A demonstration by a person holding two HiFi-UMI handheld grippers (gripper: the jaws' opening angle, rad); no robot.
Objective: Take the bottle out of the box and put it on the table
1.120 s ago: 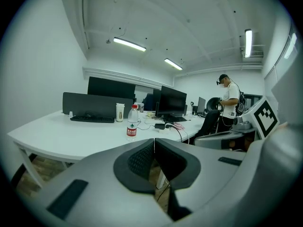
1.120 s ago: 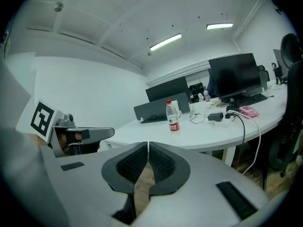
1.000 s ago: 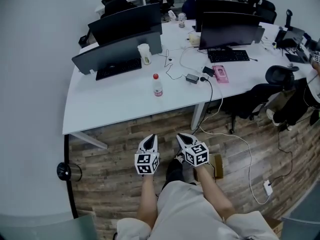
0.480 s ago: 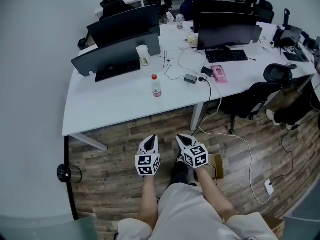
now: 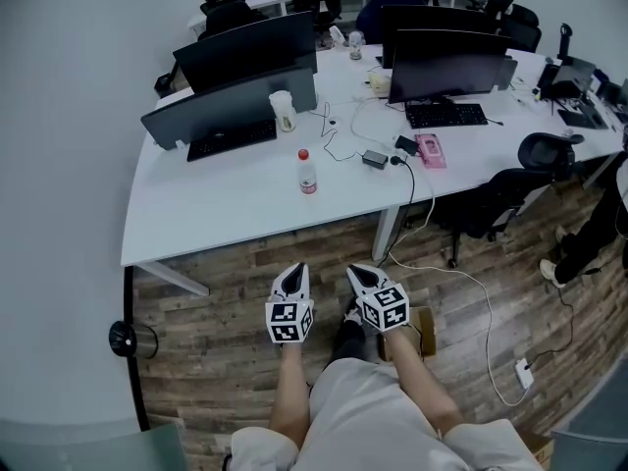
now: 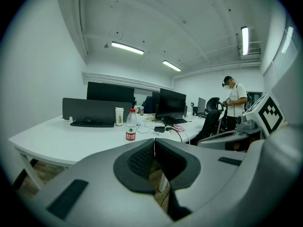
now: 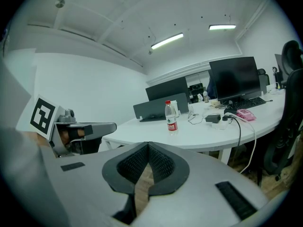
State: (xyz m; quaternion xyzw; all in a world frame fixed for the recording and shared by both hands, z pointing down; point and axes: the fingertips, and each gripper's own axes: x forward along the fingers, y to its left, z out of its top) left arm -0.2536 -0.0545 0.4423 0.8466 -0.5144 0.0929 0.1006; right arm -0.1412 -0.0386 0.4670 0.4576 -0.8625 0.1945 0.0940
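Observation:
A clear bottle (image 5: 307, 173) with a red cap and red label stands upright on the white table (image 5: 216, 204). The same bottle (image 6: 131, 126) shows in the left gripper view, and the bottle (image 7: 171, 116) shows again in the right gripper view. Both grippers hang side by side over the wood floor, well short of the table. My left gripper (image 5: 293, 274) is shut and empty. My right gripper (image 5: 360, 272) is shut and empty too. A brown cardboard box (image 5: 422, 326) lies on the floor behind my right hand, mostly hidden.
Monitors (image 5: 257, 75), keyboards (image 5: 233, 134), a white cup (image 5: 283, 108), a power adapter (image 5: 375, 156) with cables and a pink pack (image 5: 432, 149) share the table. Office chairs (image 5: 510, 189) stand at the right. A person (image 6: 234, 103) stands far off. A round black object (image 5: 125, 339) sits by the left wall.

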